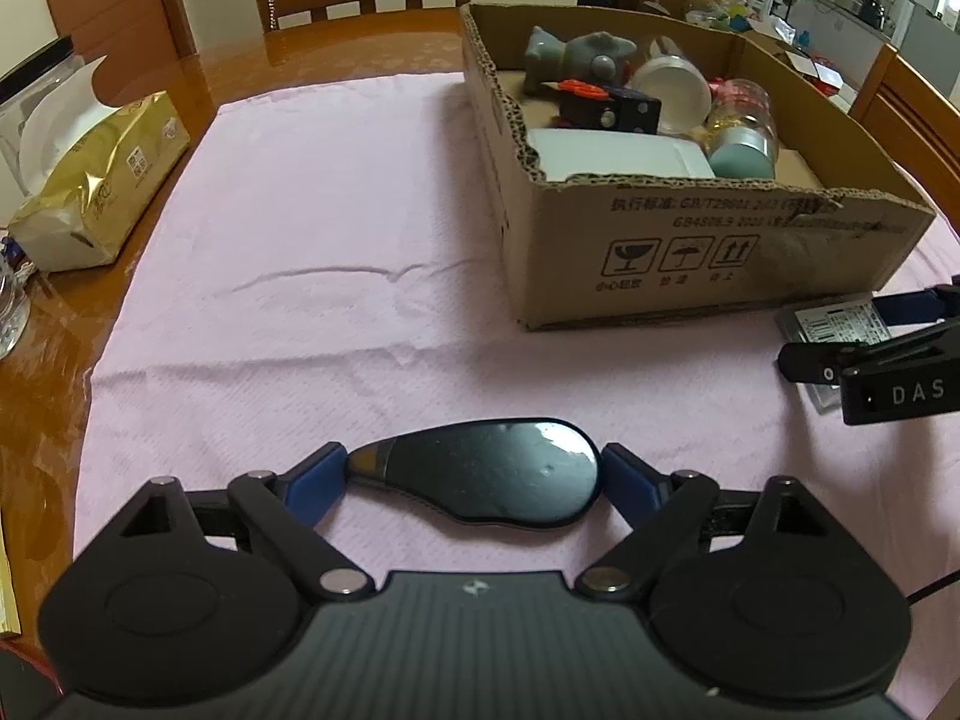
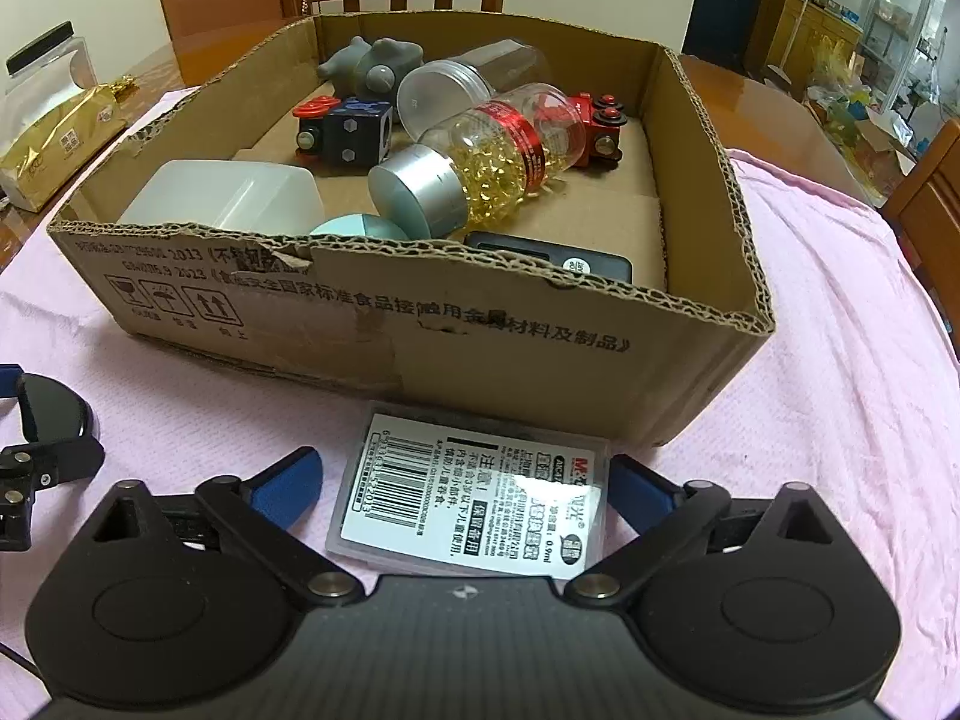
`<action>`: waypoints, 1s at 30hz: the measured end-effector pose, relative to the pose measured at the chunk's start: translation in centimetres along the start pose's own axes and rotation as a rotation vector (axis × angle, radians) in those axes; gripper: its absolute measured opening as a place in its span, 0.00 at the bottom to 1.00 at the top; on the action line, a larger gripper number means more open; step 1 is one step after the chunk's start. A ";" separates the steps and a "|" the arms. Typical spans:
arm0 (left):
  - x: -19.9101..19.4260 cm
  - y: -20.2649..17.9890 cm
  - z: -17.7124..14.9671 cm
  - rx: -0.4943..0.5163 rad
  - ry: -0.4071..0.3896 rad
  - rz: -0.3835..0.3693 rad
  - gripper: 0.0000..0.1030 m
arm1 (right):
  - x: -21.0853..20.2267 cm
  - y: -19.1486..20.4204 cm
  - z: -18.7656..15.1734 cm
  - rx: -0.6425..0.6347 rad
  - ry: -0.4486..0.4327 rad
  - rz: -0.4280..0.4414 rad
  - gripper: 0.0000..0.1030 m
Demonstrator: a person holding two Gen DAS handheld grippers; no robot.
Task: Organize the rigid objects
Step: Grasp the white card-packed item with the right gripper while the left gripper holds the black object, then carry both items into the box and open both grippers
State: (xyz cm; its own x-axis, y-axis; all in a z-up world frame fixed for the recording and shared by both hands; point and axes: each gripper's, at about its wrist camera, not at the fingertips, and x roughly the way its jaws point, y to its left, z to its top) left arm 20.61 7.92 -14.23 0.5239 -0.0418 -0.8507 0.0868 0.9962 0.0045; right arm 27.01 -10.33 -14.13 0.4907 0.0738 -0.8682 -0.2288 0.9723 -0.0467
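**Partner:** What is in your left gripper (image 1: 474,468)?

**Me:** A black teardrop-shaped piece (image 1: 498,474), glossy and smooth, lying flat on the pink cloth (image 1: 300,240) in front of the cardboard box (image 2: 420,330). My blue pads meet it end to end, one at the narrow tip and one at the round end, so I read the jaws as closed on it across its length.

**Partner:** Will that grip hold?

**Me:** I am doubtful. It looks hard and light, but the shiny rounded edge gives the pads little to bite on, and the pointed tip could squirt out. Across the broad middle would be safer, I think. The face reflects like glass or polished plastic, so I would avoid knocking it.

**Partner:** And the right gripper (image 2: 462,486)?

**Me:** It stands wide, astride a flat clear plastic case (image 2: 474,492) with a printed barcode label. The case lies on the cloth just beside the box's front wall. A strip of cloth shows between the left pad and the case; the right pad is close to its edge, perhaps touching.

**Partner:** How does that one handle?

**Me:** Thin, stiff and light, I judge, with straight sides that suit the pads. Being so low, it needs the fingers right down at the cloth, and the slick plastic may slide on the soft, ribbed fabric. The box is corrugated, with torn, ragged rims.
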 end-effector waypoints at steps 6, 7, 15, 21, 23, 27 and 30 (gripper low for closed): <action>-0.1 0.1 0.1 0.027 0.010 -0.019 0.87 | -0.4 0.0 -0.2 -0.003 0.018 0.005 0.92; -0.1 0.1 0.1 0.033 0.013 -0.022 0.87 | -0.4 0.0 -0.2 -0.005 0.021 0.007 0.92; -1.3 -0.3 0.2 0.092 0.040 -0.049 0.87 | -1.2 -0.2 -0.9 -0.026 0.053 0.042 0.91; -3.3 -0.9 1.4 0.132 0.047 -0.063 0.87 | -2.5 -1.2 -1.0 -0.067 0.093 0.132 0.91; -4.3 -1.1 2.0 0.148 0.035 -0.073 0.87 | -3.3 -1.5 -0.8 -0.091 0.092 0.149 0.91; -6.4 -1.9 3.8 0.173 0.012 -0.091 0.87 | -5.4 -2.4 0.0 -0.122 0.078 0.185 0.91; -7.6 -2.5 5.2 0.200 -0.012 -0.096 0.87 | -7.3 -3.0 1.1 -0.153 0.055 0.208 0.91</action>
State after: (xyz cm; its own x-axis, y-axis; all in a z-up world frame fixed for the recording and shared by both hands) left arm 20.80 5.35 -5.09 0.5152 -0.1381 -0.8459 0.3030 0.9526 0.0291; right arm 25.01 -13.60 -7.09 0.3741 0.2521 -0.8925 -0.4467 0.8923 0.0648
